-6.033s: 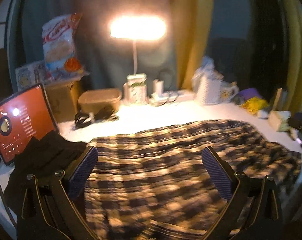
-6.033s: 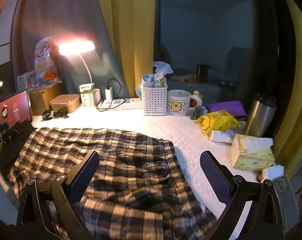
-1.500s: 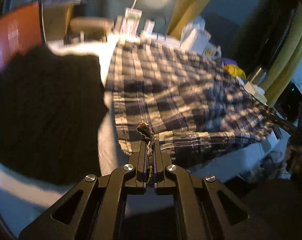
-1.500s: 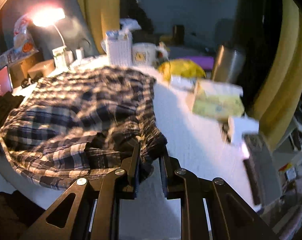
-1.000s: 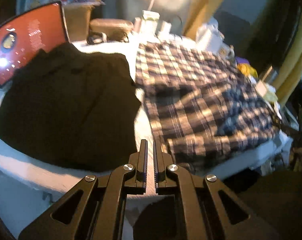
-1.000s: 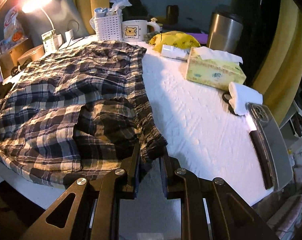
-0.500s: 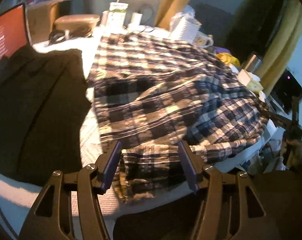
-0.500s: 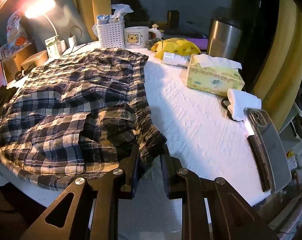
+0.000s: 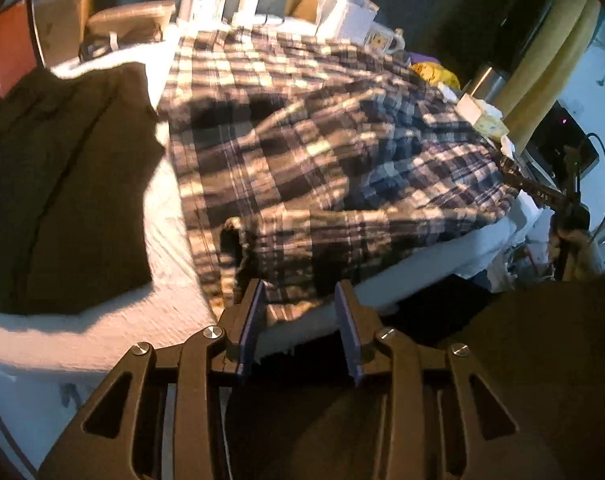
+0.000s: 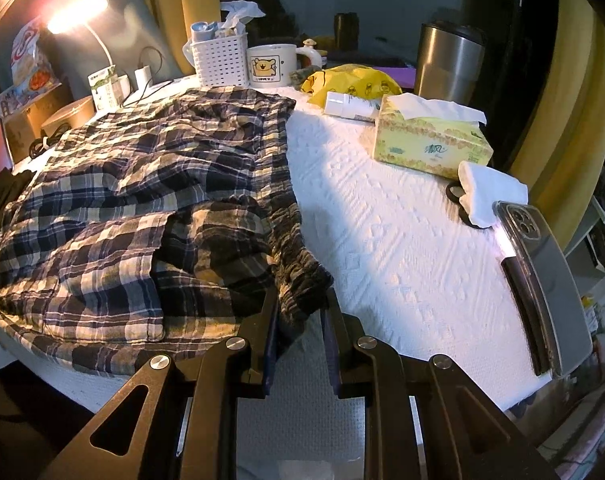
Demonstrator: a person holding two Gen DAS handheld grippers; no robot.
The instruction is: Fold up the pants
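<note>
The plaid pants (image 9: 302,152) lie spread over the white table (image 10: 390,232), with one layer folded over near the front edge. In the right wrist view the pants (image 10: 150,200) fill the left half. My left gripper (image 9: 300,300) is open at the table's front edge, its jaws on either side of the pants' hanging hem, not closed on it. My right gripper (image 10: 300,308) is narrowly open, with the bunched waistband corner (image 10: 298,284) lying between its jaws.
A black garment (image 9: 58,184) lies left of the pants. A tissue box (image 10: 430,140), a white cloth (image 10: 490,192) and a phone (image 10: 538,276) sit on the right side. A basket (image 10: 220,60), mug (image 10: 272,66), steel tumbler (image 10: 448,64) and lamp (image 10: 78,12) stand at the back.
My left gripper let go of the pants' hem about a second ago and now stays open, closer to the hem. My right gripper's jaws have parted slightly around the waistband corner.
</note>
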